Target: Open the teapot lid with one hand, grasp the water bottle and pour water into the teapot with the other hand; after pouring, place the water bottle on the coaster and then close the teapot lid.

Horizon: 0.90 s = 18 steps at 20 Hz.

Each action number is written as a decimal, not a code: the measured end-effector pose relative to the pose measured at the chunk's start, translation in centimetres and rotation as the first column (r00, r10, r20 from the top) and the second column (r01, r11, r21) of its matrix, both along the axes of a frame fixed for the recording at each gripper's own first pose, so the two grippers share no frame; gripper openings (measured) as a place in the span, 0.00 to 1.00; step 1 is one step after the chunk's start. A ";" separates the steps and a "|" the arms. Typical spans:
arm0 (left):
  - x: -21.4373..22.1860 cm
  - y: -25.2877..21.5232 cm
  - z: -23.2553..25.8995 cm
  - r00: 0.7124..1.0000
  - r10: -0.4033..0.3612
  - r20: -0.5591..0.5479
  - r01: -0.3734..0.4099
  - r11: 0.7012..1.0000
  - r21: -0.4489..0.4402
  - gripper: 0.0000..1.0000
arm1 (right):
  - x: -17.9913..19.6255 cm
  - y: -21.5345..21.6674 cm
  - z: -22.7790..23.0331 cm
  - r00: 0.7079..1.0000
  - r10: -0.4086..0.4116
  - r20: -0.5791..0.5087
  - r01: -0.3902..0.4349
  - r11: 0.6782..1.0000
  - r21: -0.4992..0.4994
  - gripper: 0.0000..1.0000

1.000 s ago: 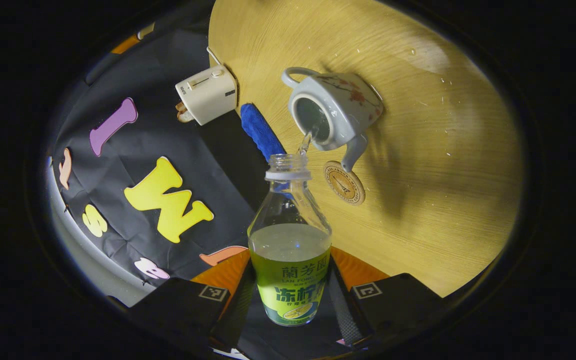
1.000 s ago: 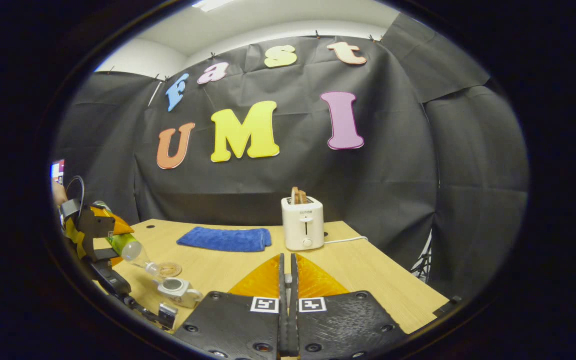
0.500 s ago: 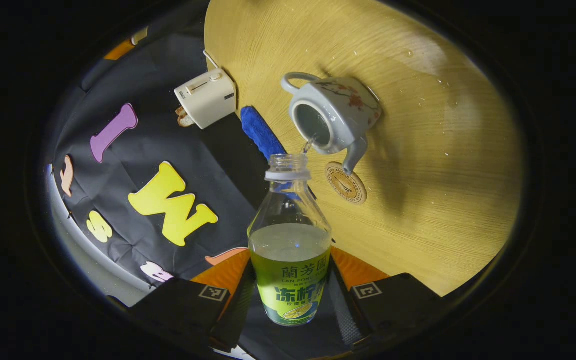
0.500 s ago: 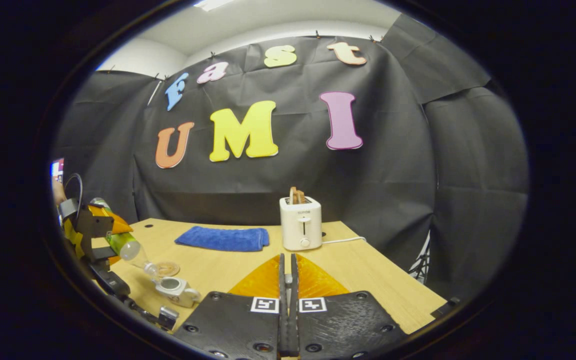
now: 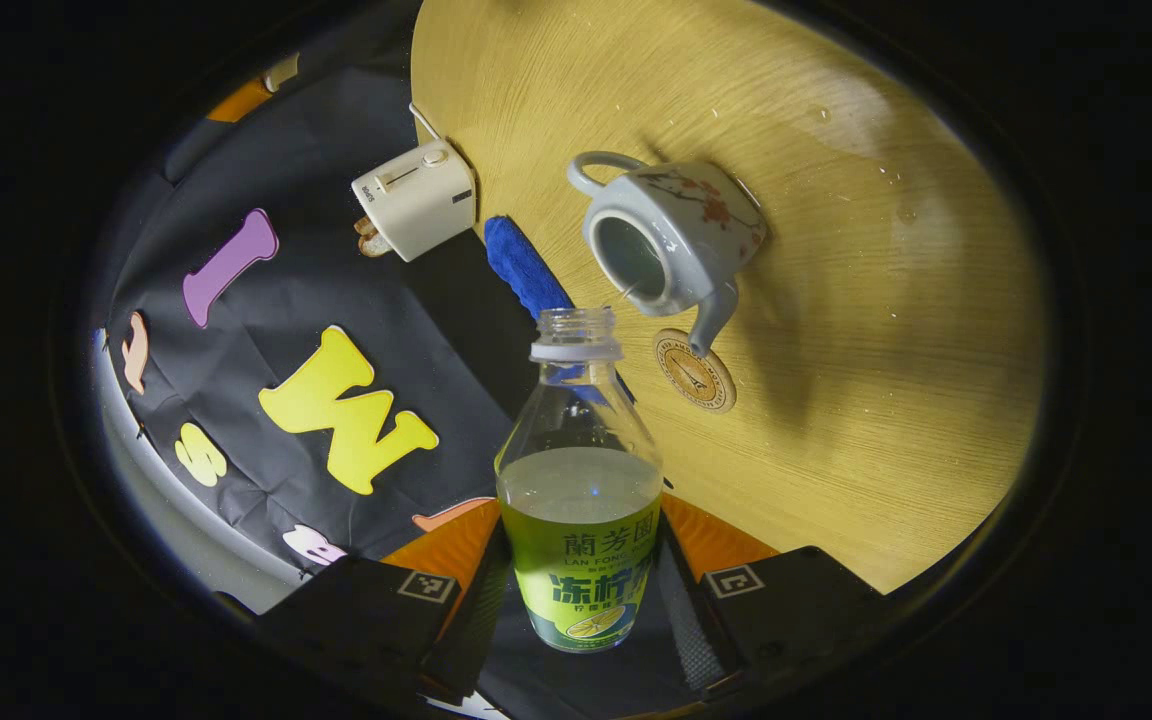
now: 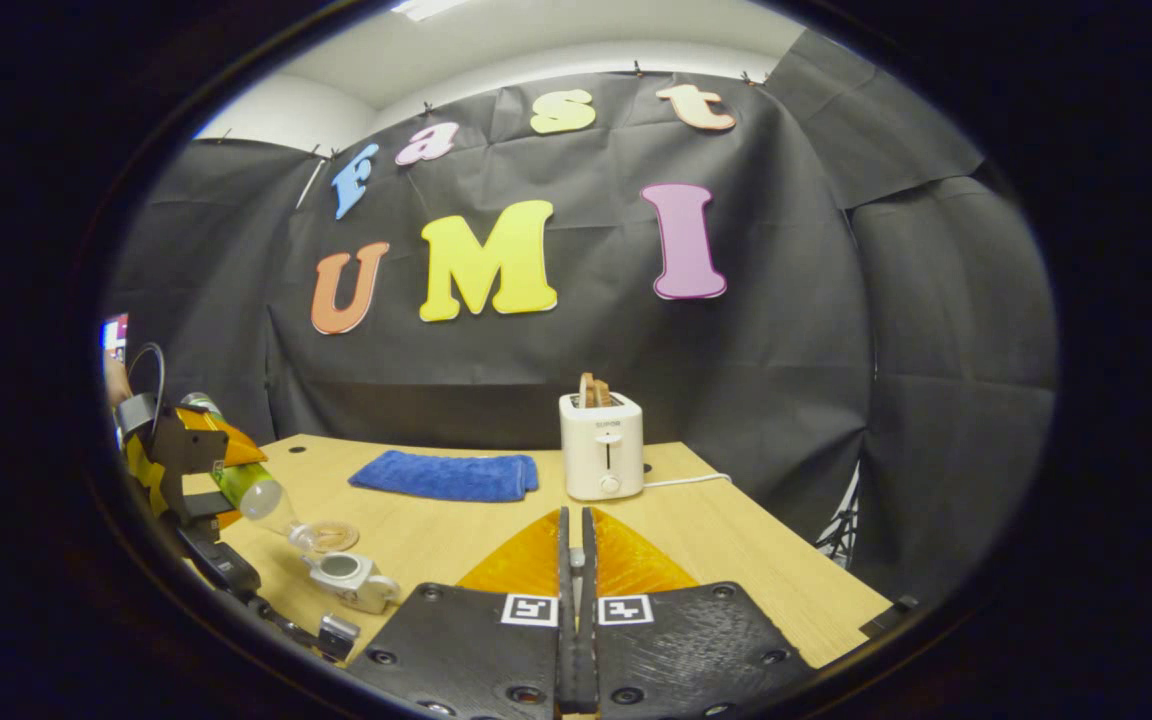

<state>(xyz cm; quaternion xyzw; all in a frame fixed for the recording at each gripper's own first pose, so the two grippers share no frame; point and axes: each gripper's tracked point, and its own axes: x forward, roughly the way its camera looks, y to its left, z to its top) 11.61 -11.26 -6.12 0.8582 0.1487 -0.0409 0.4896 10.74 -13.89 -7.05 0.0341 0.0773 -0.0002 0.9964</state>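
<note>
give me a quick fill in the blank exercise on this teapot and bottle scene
1. The left gripper is shut on the ____, which has no cap on.
2. The teapot stands on the table with its ____ off.
3. The round coaster lies beside the teapot's ____.
4. The folded blue towel lies beside the white ____, which has bread in its slots.

Missing words: water bottle; lid; spout; toaster

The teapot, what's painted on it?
Red blossoms on dark branches over the pale teapot, best in the left gripper view.
</note>
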 end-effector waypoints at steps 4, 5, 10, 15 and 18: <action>0.1 -0.1 0.6 1.000 -0.015 0.026 0.016 0.999 -0.035 0.75 | 0.0 0.0 0.0 1.000 0.000 0.000 0.000 1.000 -0.004 0.00; 0.1 -0.1 1.0 0.999 -0.013 0.035 0.015 0.998 -0.053 0.75 | 0.0 0.0 0.1 1.000 -0.002 0.001 0.002 1.000 -0.005 0.00; 0.2 -0.4 2.6 0.996 -0.021 0.090 0.040 0.975 -0.219 0.75 | 0.0 -0.1 -0.1 1.000 -0.011 -0.004 0.010 1.000 -0.018 0.00; 0.2 0.1 4.0 0.992 0.034 0.123 0.039 0.836 -0.547 0.75 | 0.0 0.0 0.1 1.000 -0.015 0.004 0.015 0.999 -0.034 0.00; 0.6 0.7 6.0 0.982 0.086 0.168 0.060 0.702 -0.710 0.75 | -0.1 0.0 0.3 1.000 -0.018 0.011 0.018 1.000 -0.022 0.00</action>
